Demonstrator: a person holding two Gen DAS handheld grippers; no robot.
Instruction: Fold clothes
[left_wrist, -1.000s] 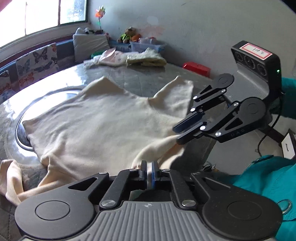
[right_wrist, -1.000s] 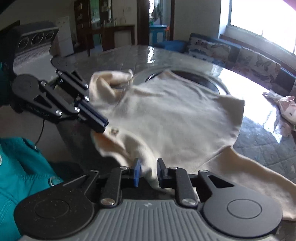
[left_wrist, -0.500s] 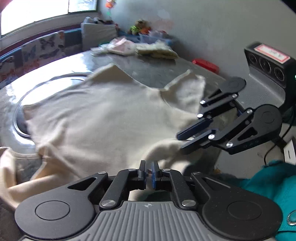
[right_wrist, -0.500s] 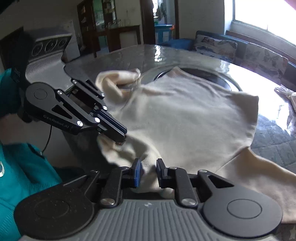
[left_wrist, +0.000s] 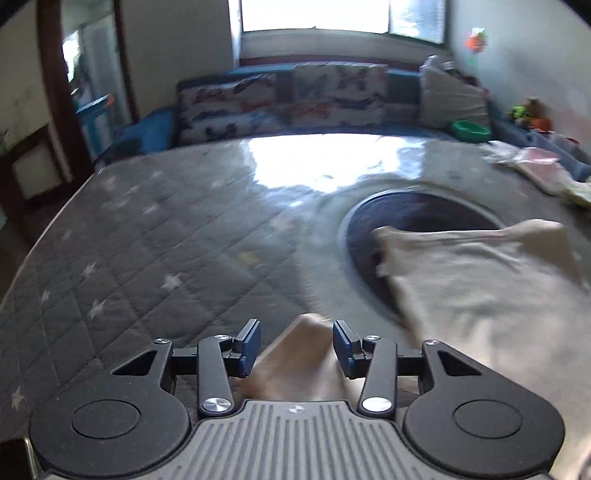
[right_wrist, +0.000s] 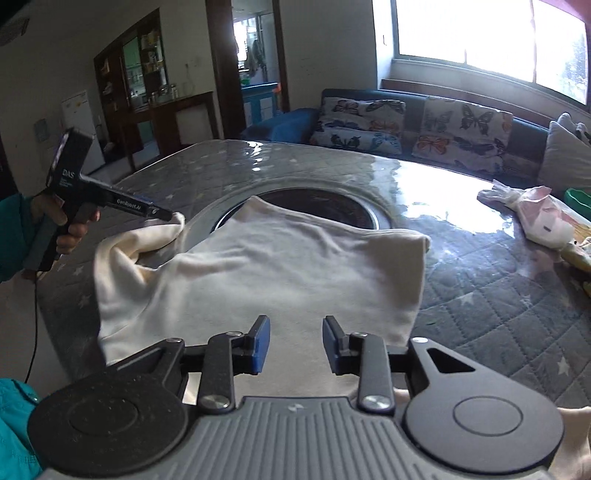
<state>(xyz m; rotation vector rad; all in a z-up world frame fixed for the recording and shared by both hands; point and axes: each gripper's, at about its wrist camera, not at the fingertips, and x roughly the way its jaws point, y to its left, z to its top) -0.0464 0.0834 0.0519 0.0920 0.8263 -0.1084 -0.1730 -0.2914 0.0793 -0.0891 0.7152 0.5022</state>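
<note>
A cream shirt (right_wrist: 280, 273) lies spread on the quilted grey table, its far edge over a round dark inset (right_wrist: 314, 206). It also shows in the left wrist view (left_wrist: 487, 295). My left gripper (left_wrist: 296, 349) is open, with a cream sleeve (left_wrist: 299, 362) lying between its fingers. In the right wrist view the left gripper (right_wrist: 162, 213) sits at the tip of that raised sleeve (right_wrist: 147, 240) at the table's left edge. My right gripper (right_wrist: 295, 345) is open and empty, just above the shirt's near part.
A pile of pink and yellow clothes (right_wrist: 543, 221) lies at the table's far right. A butterfly-print sofa (right_wrist: 417, 125) runs behind the table under the window. The table's left edge (right_wrist: 66, 295) drops to the floor.
Both grippers let go of the shirt's near edge and opened. The left gripper swung left to the sleeve. The right gripper rose over the shirt, which now lies flatter.
</note>
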